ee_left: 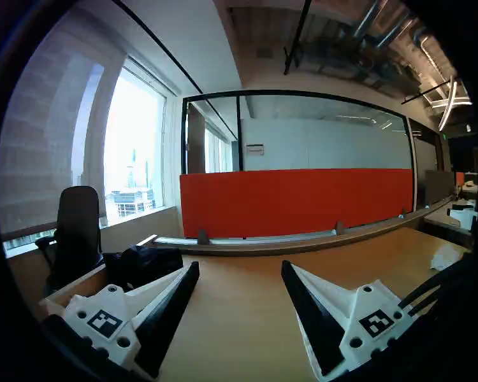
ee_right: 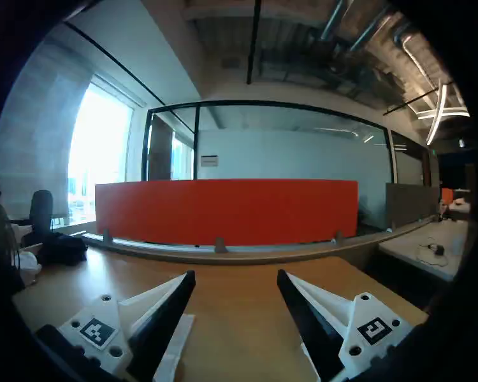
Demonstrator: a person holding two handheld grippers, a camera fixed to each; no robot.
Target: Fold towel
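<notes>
In the left gripper view my left gripper [ee_left: 239, 264] is open, its white and black fingers [ee_left: 169, 299] spread over a bare wooden desk [ee_left: 239, 318] with nothing between them. A small white crumpled thing [ee_left: 446, 256], perhaps cloth, lies at the desk's far right. In the right gripper view my right gripper [ee_right: 236, 274] is also open above the desk [ee_right: 239, 318], holding nothing. A white crumpled thing [ee_right: 25, 267] sits at the far left edge of that view; I cannot tell whether it is the towel.
An orange divider panel [ee_left: 296, 200] runs along the back of the desk [ee_right: 226, 210]. A black bag [ee_left: 140, 264] lies at the left, with a black office chair [ee_left: 76, 229] by the window. Black cables [ee_left: 443, 286] hang at the right. Another desk [ee_right: 430, 245] stands to the right.
</notes>
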